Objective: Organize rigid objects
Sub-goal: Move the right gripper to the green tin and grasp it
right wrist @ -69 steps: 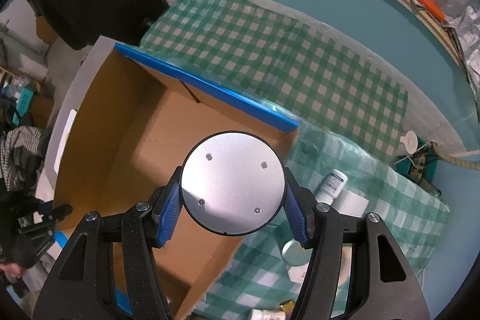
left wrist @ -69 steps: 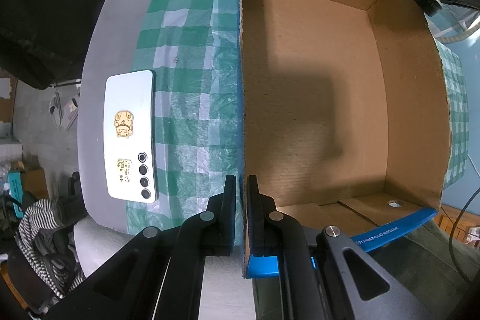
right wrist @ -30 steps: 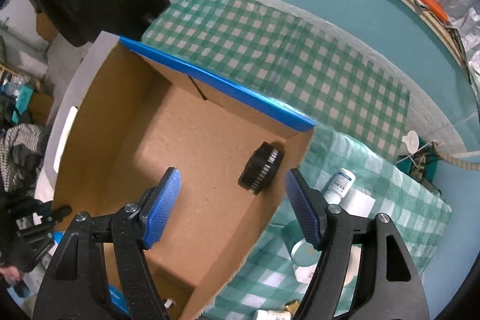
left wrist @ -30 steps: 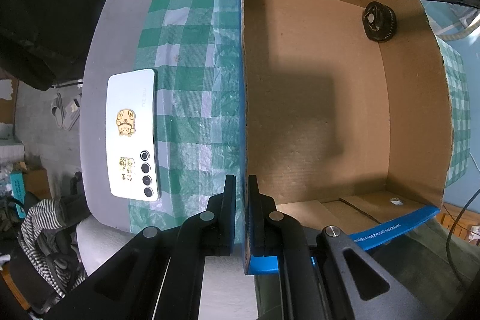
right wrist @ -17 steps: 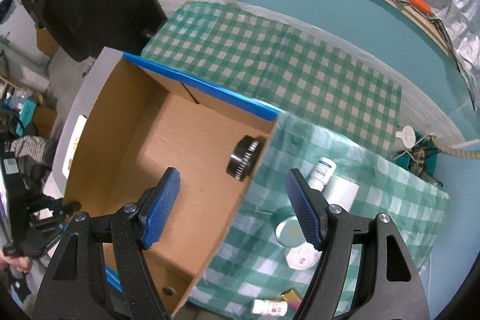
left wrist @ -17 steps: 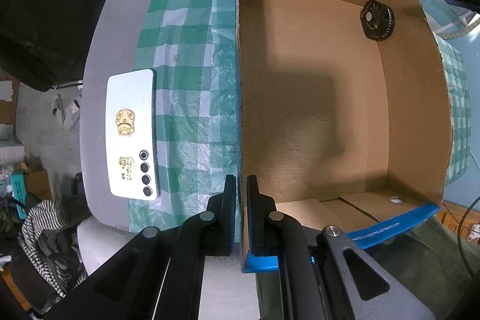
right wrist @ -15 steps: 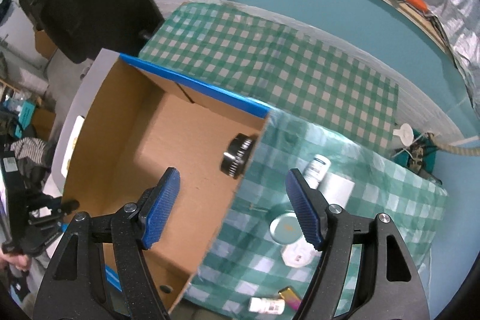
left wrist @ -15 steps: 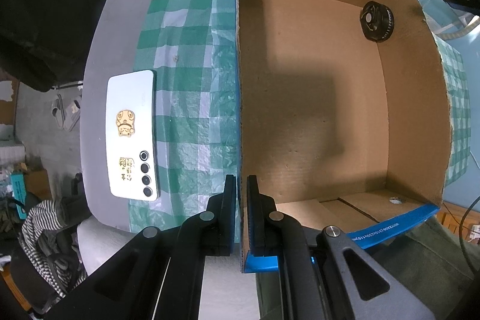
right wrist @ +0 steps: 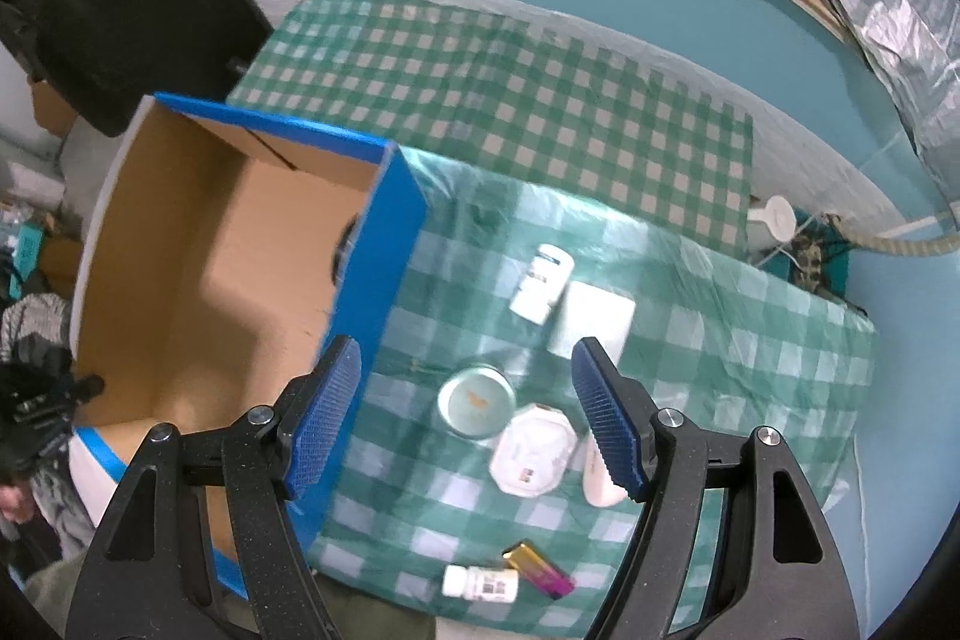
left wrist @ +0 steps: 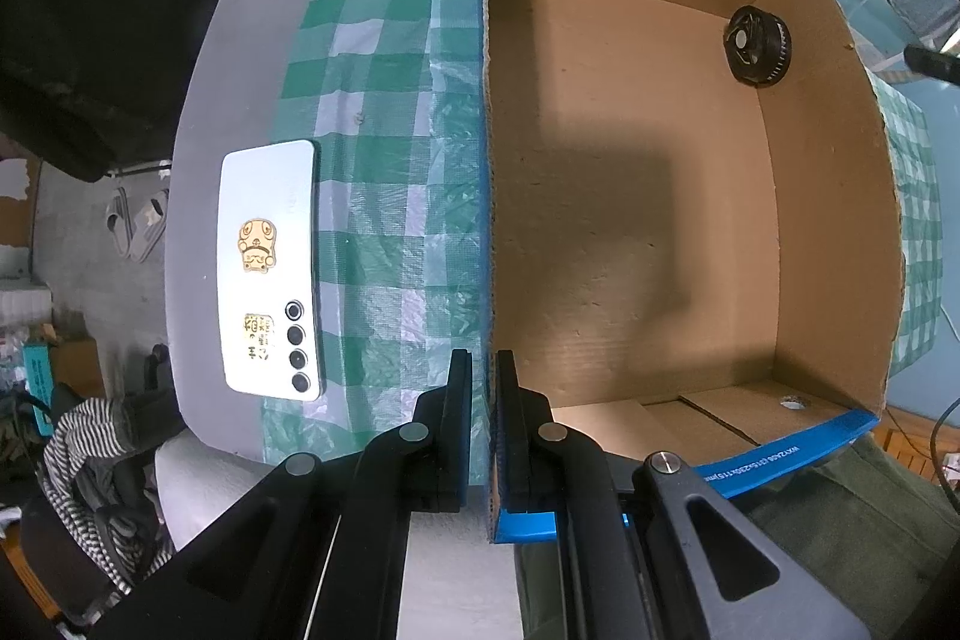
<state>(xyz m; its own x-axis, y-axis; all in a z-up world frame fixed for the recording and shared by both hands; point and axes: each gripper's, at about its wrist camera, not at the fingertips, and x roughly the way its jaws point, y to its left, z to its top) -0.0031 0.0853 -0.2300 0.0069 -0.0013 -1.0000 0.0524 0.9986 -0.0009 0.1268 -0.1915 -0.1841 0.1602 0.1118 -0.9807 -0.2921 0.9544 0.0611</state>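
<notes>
A brown cardboard box (left wrist: 834,232) with blue tape on its rim stands open on the checked cloth. My left gripper (left wrist: 483,388) is shut on the box's near wall (left wrist: 487,220). A black round ribbed disc (left wrist: 755,45) lies in the box's far right corner. My right gripper (right wrist: 465,406) is open and empty, held above the cloth to the right of the box (right wrist: 384,244). Below it lie a round tin (right wrist: 477,400), a white octagonal box (right wrist: 531,449), a white bottle (right wrist: 540,283) and a white block (right wrist: 591,319).
A white phone (left wrist: 270,268) lies face down on the grey table left of the box. A small white bottle (right wrist: 480,582) and a gold-and-pink lighter (right wrist: 538,568) lie near the cloth's front edge. A white oblong case (right wrist: 597,478) lies by the octagonal box.
My right gripper opened and let the black disc drop into the box, then moved right, away from the box and over the loose items. My left gripper has kept its hold on the box wall.
</notes>
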